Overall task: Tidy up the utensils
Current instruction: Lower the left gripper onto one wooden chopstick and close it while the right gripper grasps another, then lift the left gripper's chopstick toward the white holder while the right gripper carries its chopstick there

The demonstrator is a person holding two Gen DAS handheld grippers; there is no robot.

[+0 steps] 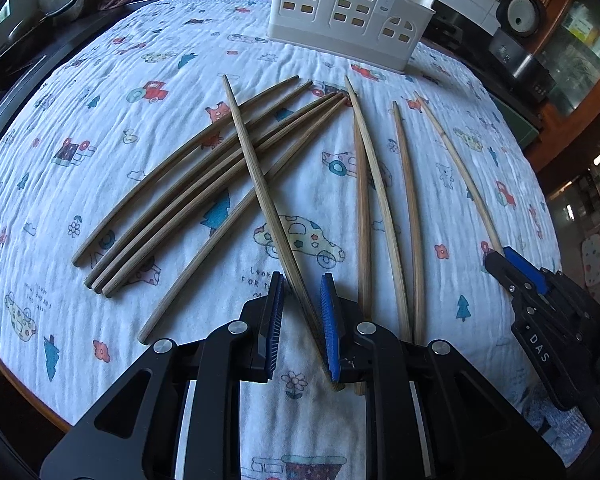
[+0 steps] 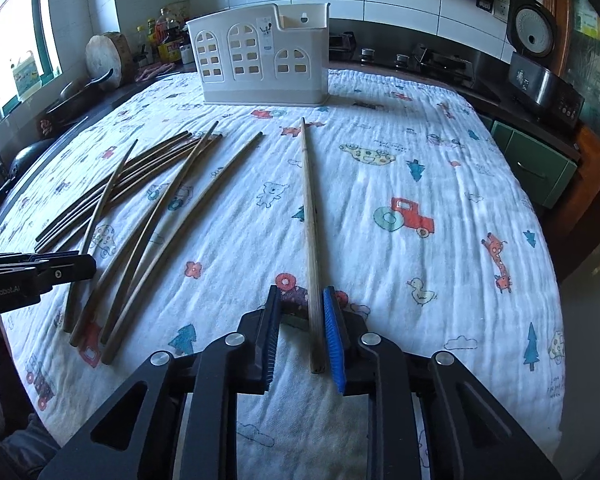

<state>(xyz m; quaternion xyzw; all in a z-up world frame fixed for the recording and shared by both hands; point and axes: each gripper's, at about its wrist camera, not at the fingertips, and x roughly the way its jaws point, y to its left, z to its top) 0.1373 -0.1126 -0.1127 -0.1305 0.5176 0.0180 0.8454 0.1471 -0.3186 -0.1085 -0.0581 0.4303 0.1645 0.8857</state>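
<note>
Several wooden chopsticks lie on a printed white cloth (image 1: 180,60). My left gripper (image 1: 302,284) is open, its blue pads either side of the thick end of one crossing chopstick (image 1: 256,172), which lies over a fan of dark chopsticks (image 1: 204,184). My right gripper (image 2: 302,296) is open around the thick end of a lone pale chopstick (image 2: 310,216) that rests on the cloth and points toward the white utensil holder (image 2: 260,64). The right gripper also shows at the right of the left wrist view (image 1: 512,264). The holder also stands at the far side in that view (image 1: 344,12).
Three more pale chopsticks (image 1: 384,200) lie between the two grippers. A kitchen counter with bottles (image 2: 168,40) and a round wooden board (image 2: 104,56) runs behind the table. A rice cooker (image 2: 536,56) stands at the right. The cloth's right half (image 2: 440,168) holds no utensils.
</note>
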